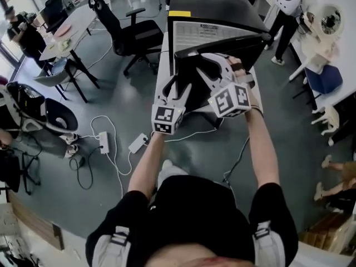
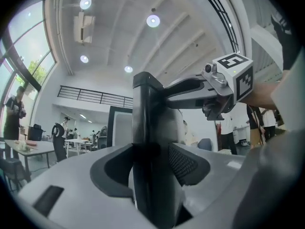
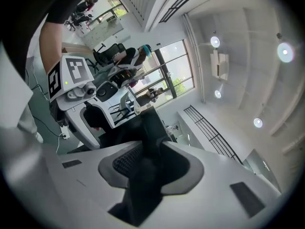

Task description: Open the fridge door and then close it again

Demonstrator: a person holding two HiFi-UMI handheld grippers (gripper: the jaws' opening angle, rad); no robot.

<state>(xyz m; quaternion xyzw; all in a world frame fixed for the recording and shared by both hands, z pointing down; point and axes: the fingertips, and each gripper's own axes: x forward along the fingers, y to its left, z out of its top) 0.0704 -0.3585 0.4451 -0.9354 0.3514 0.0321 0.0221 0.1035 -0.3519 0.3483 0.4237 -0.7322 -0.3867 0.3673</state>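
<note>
In the head view a black fridge (image 1: 211,10) stands in front of me, seen from above, with a white sheet and a yellow label on its top. Its black door (image 1: 245,46) is swung out towards me. My left gripper (image 1: 181,85) and right gripper (image 1: 214,65) both clamp the door's near edge, side by side. In the left gripper view the dark door edge (image 2: 145,128) fills the gap between the pads of the left gripper (image 2: 150,161). The right gripper's marker cube (image 2: 236,75) shows beside it. In the right gripper view the door edge (image 3: 152,128) sits likewise in the right gripper (image 3: 147,171).
A black office chair (image 1: 139,38) and a desk (image 1: 72,29) stand to the fridge's left. A power strip (image 1: 104,142) and cables lie on the grey floor. A person (image 1: 286,15) stands at the back right beside a white table (image 1: 328,32).
</note>
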